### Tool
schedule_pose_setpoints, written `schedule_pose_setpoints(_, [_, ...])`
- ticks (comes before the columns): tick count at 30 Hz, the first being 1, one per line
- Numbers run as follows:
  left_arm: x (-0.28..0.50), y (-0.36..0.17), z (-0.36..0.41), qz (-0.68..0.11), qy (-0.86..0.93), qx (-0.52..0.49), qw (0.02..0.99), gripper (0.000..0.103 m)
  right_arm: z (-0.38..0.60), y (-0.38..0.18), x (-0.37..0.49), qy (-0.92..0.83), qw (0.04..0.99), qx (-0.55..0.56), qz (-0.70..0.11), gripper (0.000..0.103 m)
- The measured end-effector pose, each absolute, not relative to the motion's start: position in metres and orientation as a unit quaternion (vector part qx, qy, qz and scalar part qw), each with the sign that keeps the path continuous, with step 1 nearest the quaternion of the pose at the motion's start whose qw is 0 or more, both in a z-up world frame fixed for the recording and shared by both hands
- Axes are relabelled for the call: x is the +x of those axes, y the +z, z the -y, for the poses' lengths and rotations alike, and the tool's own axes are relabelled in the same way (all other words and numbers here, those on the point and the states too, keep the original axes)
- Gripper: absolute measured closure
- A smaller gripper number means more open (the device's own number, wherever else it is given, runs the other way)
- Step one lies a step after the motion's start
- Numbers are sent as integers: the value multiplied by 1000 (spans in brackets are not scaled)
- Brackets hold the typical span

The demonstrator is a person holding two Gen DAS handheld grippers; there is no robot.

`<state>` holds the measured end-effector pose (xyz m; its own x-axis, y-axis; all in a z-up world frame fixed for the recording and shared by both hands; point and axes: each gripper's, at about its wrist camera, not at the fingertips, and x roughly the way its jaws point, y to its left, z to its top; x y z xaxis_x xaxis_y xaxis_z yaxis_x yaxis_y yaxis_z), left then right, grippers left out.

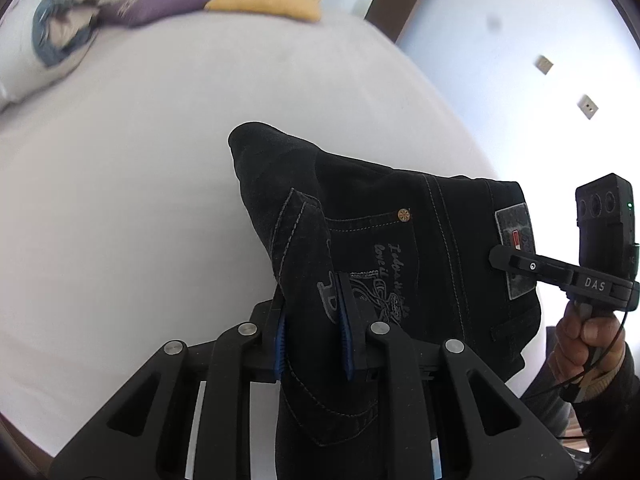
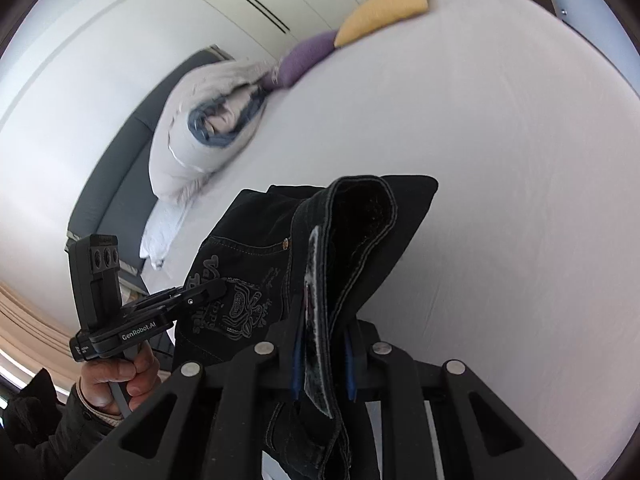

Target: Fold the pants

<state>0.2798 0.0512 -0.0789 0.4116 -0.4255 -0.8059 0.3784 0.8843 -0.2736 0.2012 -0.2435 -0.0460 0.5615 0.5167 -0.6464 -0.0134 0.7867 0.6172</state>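
Note:
Dark denim pants (image 1: 380, 232) with grey embroidery on the back pocket are held up above a white bed (image 1: 140, 160). My left gripper (image 1: 312, 320) is shut on the pocket side of the pants near the waist. My right gripper (image 2: 322, 360) is shut on the waistband with the grey label (image 2: 316, 280). In the left wrist view the right gripper (image 1: 496, 258) reaches in from the right at the label (image 1: 516, 236). In the right wrist view the left gripper (image 2: 220, 286) reaches in from the left onto the pants (image 2: 256, 248). The pants' legs are hidden below.
On the bed's far side lie a white pillow (image 2: 200, 128) with a blue ring print, a purple cushion (image 2: 308, 56) and a yellow cushion (image 2: 384, 12). A dark headboard (image 2: 116, 184) and a white wardrobe (image 2: 240, 4) stand behind. A wall with sockets (image 1: 544, 65) is at the right.

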Motion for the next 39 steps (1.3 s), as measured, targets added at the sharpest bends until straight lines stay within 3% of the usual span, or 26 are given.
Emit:
schedule_pose_setpoints(5, [321,-72,-13,-469,-255,-32,845,84,288,-31,232,144,848,283,-425,85])
schedule_pose_setpoints(11, [362,-129,24,-513,-260,-27,817,83,345,-91,257,99,828,310,-457,80])
schedule_pose_setpoints(12, [365,-146,31,-525,-253,-15,812,80,354,-109,258,84,819,316,-472,70])
schedule_pose_setpoints(13, [366,-158,33,-529,-240,-6,814,70,365,-127,258,70,807,331,-484,65])
schedule_pose_setpoints(18, [364,-176,11,-526,-209,-49,823,27,392,-141,236,100,801,399,-436,54])
schedule_pose_setpoints(21, [359,-167,1,-513,-187,-42,836,26,402,-127,217,64,807,412,-418,38])
schedule_pose_setpoints(24, [325,-125,-6,-439,-165,-12,883,26,405,-101,187,12,829,399,-392,31])
schedule_pose_setpoints(26, [289,-87,-3,-359,-137,37,923,17,394,-74,163,-17,858,355,-372,27])
schedule_pose_setpoints(27, [266,-66,0,-304,-119,67,943,4,386,-57,150,-38,875,325,-357,18])
schedule_pose_setpoints(30, [203,-19,15,-167,-76,105,977,0,362,-6,114,-78,917,252,-299,1])
schedule_pose_setpoints(39, [78,101,-7,-18,-2,39,999,0,299,149,28,-179,981,32,-64,0])
